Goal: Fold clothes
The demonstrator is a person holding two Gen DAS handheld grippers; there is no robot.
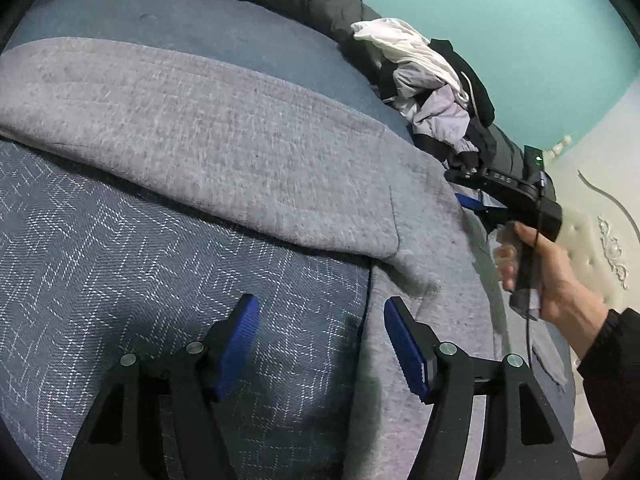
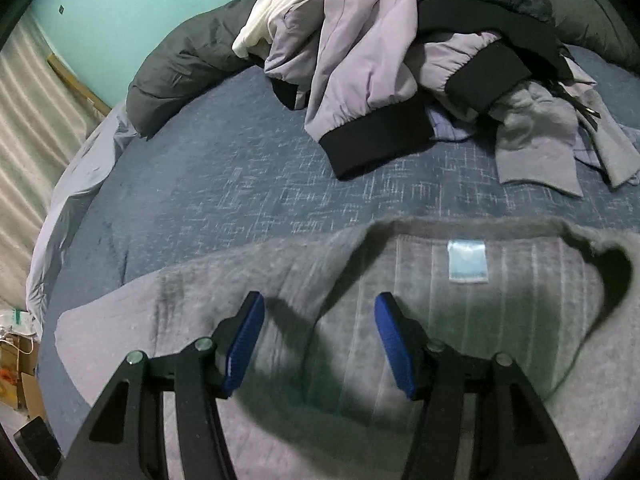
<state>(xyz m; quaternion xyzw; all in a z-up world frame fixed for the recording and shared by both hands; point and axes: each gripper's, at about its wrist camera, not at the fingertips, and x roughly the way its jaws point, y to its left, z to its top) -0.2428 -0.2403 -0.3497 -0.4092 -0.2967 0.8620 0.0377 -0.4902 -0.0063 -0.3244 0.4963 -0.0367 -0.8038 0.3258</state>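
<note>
Here, a grey sweater (image 1: 208,128) is spread on the blue bedspread (image 1: 120,248). The left gripper (image 1: 320,344) is held spread, nothing between its pads; the sweater's edge lies just right of and beyond its tips. The right gripper (image 2: 320,344) is likewise parted and empty above the sweater, with the collar label (image 2: 467,261) just ahead and to its right. For a clean fold, matching edge points should probably be pinched, and a single layer taken. The pile of unfolded clothes (image 2: 380,40) lies well beyond.
</note>
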